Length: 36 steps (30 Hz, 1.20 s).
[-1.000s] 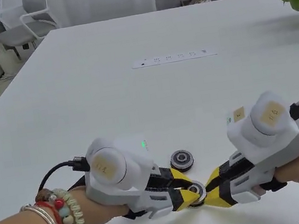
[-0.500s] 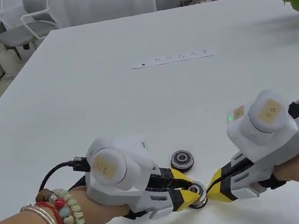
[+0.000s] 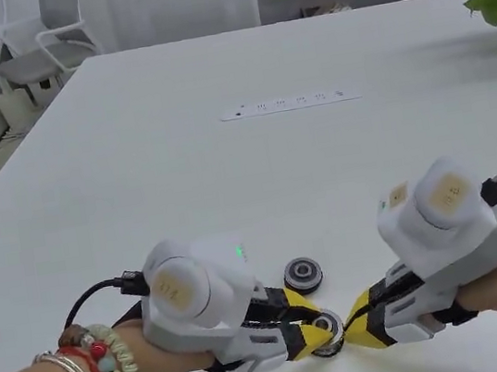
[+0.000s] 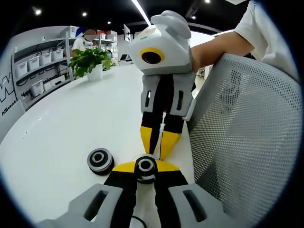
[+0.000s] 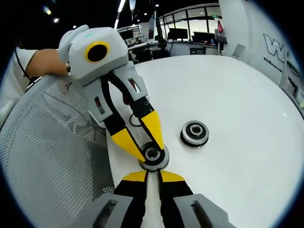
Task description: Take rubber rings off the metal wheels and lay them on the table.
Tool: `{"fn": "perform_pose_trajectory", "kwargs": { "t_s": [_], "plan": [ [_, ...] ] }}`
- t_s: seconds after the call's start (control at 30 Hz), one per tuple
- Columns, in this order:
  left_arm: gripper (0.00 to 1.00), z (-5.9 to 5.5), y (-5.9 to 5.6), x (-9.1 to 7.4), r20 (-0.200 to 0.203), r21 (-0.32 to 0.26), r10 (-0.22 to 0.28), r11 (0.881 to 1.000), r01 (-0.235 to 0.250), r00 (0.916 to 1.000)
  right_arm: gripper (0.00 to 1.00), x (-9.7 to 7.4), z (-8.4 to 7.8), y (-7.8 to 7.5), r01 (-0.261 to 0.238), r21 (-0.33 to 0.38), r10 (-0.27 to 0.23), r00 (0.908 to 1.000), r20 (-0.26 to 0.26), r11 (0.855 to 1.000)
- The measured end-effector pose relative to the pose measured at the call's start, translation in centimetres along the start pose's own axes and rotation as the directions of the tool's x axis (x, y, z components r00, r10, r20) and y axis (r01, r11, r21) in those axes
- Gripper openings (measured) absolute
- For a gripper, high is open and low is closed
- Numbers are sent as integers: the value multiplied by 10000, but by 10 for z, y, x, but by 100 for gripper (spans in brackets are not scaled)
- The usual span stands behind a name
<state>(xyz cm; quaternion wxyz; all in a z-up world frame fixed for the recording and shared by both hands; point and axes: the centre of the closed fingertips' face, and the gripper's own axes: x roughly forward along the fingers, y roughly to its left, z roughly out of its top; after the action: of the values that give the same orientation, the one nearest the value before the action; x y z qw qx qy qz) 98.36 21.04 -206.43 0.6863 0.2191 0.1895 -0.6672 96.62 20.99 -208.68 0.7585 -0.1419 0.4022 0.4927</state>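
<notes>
Counting what lies on the table (image 3: 229, 179), you have no loose ring laid down yet as far as these views reach, so reckon the job at its first ring. Your left gripper (image 3: 314, 333) has its jaws clamped on one metal wheel (image 5: 153, 154), low at the near edge of the table, just in front of you. Whether the wheel rests on the top or hangs just above it, I cannot tell. Its rubber ring (image 5: 164, 160) reads as the dark band round the rim, on the wheel and not off. Your right gripper (image 5: 148, 175) has its jaws drawn nearly together, tips nosed against that wheel's rim from the opposite side. Whether they have caught the ring's edge or merely touch it, I cannot tell. The second wheel (image 3: 302, 274) lies flat on the table just beyond the two grippers, apart from both, dark band in place, untouched. Left to do, by my judgement: peel the ring off the clamped wheel, lay it down, then repeat on the second.
</notes>
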Motion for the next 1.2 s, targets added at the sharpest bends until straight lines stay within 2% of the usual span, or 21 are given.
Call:
{"fn": "perform_pose_trajectory", "kwargs": {
  "t_s": [0.07, 0.1, 0.23, 0.3, 0.4, 0.5, 0.57, 0.73, 0.97, 1.1, 1.2],
  "plan": [
    [9, 0, 0, 0, 6, -4, 2, 10000, -2, 10000, 20, 2, 3, -2, 203, -273, -198, 9996, 199, 9994],
    [9, 0, 0, 0, 5, -10, 3, 10000, -3, 10000, 22, 2, 4, -3, 193, -227, -189, 9997, 173, 9996],
    [9, 0, 0, 0, 14, -28, 1, 10000, -1, 10000, 26, 2, 16, -4, 130, 471, -170, 9961, 860, 9988],
    [9, 0, 0, 0, 21, -42, -3, 10000, 3, 10000, 27, 1, 17, -6, 94, 630, -155, 9952, 969, 9980],
    [9, 0, 0, 0, 22, -45, 0, 10000, 0, 10000, 24, 2, 16, -6, 78, 669, -146, 9946, 1028, 9977],
    [9, 0, 0, 0, 30, -43, 0, 10000, 0, 10000, 24, 3, 13, -5, 196, -34, -193, 9961, 863, 9998],
    [9, 0, 0, 0, 31, -42, 4, 10000, -4, 10000, 24, 3, 14, -5, 182, 45, -185, 9957, 907, 9998],
    [9, 0, 0, 0, 37, -47, 12, 10000, -11, 10000, 21, 4, 9, -5, 255, -524, -220, 9976, 658, 9983],
    [9, 0, 1, 0, 77, -143, 36, 9999, -35, 10000, 15, 1, 7, -7, 163, -207, -153, 9987, 490, 9997],
    [8, 0, 1, 0, 84, -186, 46, 9998, -45, 10000, 12, -1, 6, -6, 164, -269, -153, 9990, 420, 9995],
    [8, -1, 2, -1, 72, -228, 82, 9997, -81, 9999, 3, -2, 5, -7, 185, -394, -170, 9991, 394, 9991]
  ]
}}
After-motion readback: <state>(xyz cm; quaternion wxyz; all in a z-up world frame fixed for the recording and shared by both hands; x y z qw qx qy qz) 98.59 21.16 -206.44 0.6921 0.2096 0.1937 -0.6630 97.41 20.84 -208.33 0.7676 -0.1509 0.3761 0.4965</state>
